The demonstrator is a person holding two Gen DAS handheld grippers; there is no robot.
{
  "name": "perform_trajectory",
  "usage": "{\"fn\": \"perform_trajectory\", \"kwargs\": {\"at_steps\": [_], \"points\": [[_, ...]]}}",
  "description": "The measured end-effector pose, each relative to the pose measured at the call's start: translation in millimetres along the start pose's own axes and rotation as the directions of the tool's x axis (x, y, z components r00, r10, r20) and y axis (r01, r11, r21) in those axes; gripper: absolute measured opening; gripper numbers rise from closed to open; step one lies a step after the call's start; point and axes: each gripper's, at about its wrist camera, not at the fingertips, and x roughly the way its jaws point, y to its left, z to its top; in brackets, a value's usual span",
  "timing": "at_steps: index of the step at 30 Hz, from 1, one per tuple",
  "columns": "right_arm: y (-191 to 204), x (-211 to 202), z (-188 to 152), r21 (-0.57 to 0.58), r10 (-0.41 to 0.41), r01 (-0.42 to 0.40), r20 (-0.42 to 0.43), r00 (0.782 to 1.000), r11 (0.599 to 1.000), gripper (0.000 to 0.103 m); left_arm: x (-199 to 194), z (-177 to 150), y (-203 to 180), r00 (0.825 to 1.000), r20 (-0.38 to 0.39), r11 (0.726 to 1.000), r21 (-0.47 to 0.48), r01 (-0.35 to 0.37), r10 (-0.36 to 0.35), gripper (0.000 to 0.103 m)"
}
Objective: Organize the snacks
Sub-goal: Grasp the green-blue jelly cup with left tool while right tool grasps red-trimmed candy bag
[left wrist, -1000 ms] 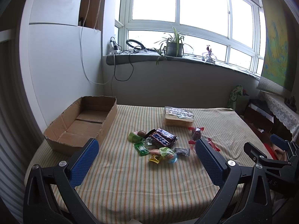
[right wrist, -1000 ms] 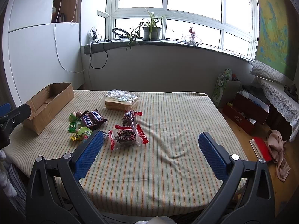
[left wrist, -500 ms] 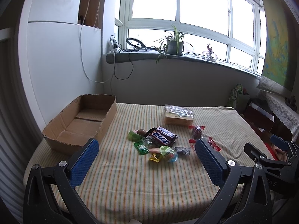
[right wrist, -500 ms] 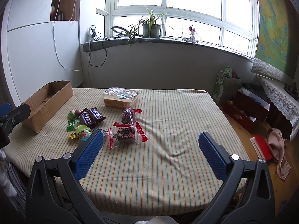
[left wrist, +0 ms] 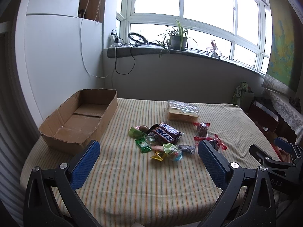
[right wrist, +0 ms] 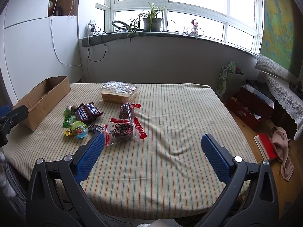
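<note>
A heap of snacks lies mid-table: dark chocolate bars [left wrist: 164, 134] [right wrist: 87, 112], green sweets [left wrist: 143, 145], a round green-blue candy [left wrist: 173, 152] [right wrist: 79, 129], two clear red-edged cake packets [right wrist: 123, 130] [right wrist: 127, 111], and a bagged bread loaf [left wrist: 182, 110] [right wrist: 119, 92]. An empty cardboard box [left wrist: 79, 120] [right wrist: 40, 102] stands at the left. My left gripper [left wrist: 148, 158] hovers open near the front edge, before the heap. My right gripper [right wrist: 152, 150] is open too, above the striped cloth, its left finger just in front of the nearer cake packet. Neither holds anything.
The table [right wrist: 180, 117] wears a striped cloth with wrinkles right of the snacks. A white wall and cabinet stand left of the box. Behind is a windowsill with a potted plant [right wrist: 151, 21] and cables. Boxes and cloth [right wrist: 282, 141] lie on the floor at right.
Both views have shifted slightly: the snacks and box sit a little higher and farther in frame, as the grippers drew back or tilted a touch. Both stay open and empty.
</note>
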Motion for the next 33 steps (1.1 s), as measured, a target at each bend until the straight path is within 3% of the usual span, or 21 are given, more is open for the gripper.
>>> {"fn": "perform_trajectory", "kwargs": {"at_steps": [14, 22, 29, 33], "points": [[-4.9, 23.6, 2.6, -0.018, 0.076, -0.077, -0.048, 0.996, 0.997, 0.103, 28.4, -10.0, 1.8, 0.994, -0.105, 0.999, -0.02, 0.033, -0.035, 0.099], [4.6, 48.7, 3.2, -0.03, 0.161, -0.164, -0.089, 0.983, 0.986, 0.103, 49.4, -11.8, -2.8, 0.985, -0.157, 0.997, 0.008, 0.075, -0.073, 0.086], [11.3, 77.6, 2.1, -0.021, 0.219, -0.225, -0.155, 0.963, 0.974, 0.103, 68.2, -15.4, -14.1, 0.967, -0.203, 0.984, 0.06, 0.17, -0.155, 0.076], [10.8, 98.1, 2.9, 0.025, 0.274, -0.276, -0.209, 0.939, 0.961, 0.103, 81.0, -18.0, -19.4, 0.955, -0.234, 0.974, 0.095, 0.207, -0.18, 0.07]]}}
